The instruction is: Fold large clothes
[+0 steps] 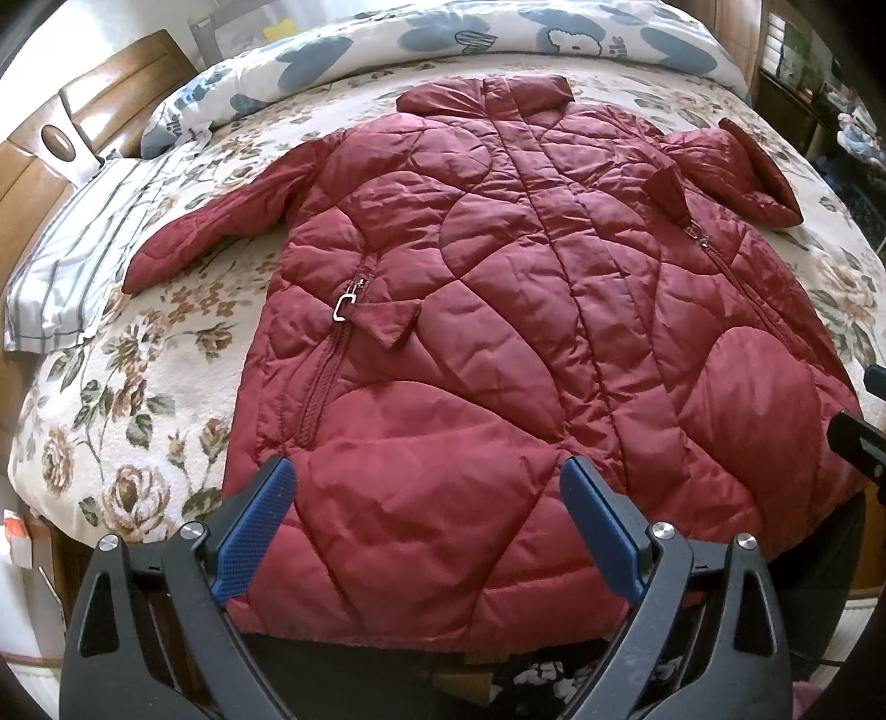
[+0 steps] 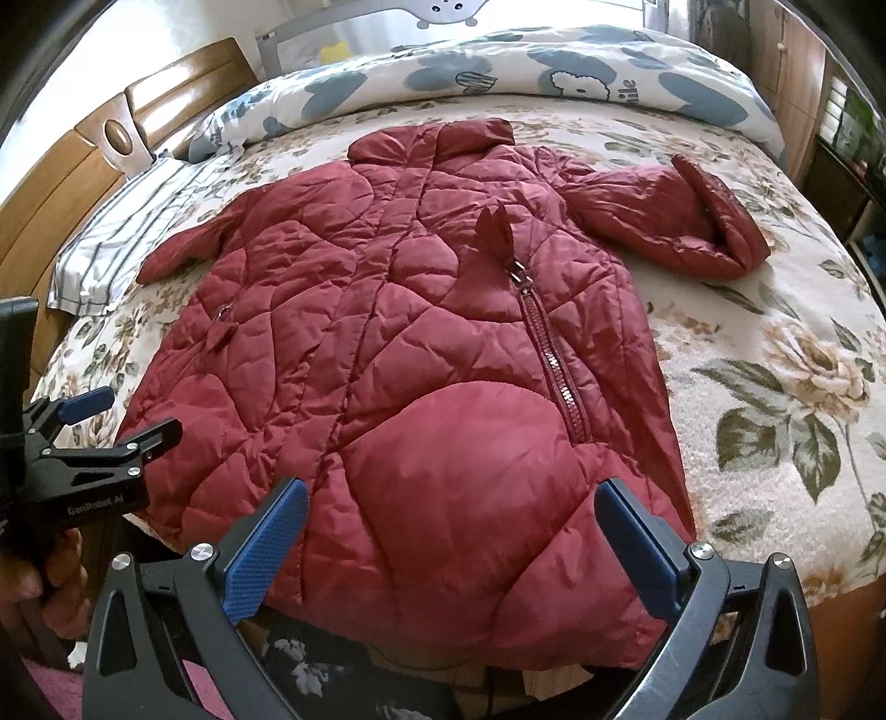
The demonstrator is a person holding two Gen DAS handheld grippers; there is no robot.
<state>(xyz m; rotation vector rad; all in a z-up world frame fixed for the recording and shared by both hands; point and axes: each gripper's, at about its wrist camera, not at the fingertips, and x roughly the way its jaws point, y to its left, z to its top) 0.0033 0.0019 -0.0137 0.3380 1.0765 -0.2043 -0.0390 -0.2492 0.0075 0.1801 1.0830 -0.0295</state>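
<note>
A dark red quilted jacket point(image 1: 498, 310) lies front up and spread flat on the bed, collar at the far end, hem hanging over the near edge. It also shows in the right wrist view point(image 2: 421, 354). Its left sleeve point(image 1: 210, 221) lies out straight; its right sleeve point(image 2: 681, 221) is bent back with the cuff turned up. My left gripper point(image 1: 426, 498) is open and empty above the hem's left part. My right gripper point(image 2: 451, 520) is open and empty above the hem's right part. The left gripper also shows at the left edge of the right wrist view point(image 2: 111, 421).
The bed has a floral blanket point(image 2: 775, 360). A rolled blue-and-white duvet point(image 1: 498, 33) lies along the far side. A striped pillow point(image 1: 83, 260) lies at the left by the wooden headboard point(image 1: 33, 166). Furniture stands at the right point(image 2: 841, 138).
</note>
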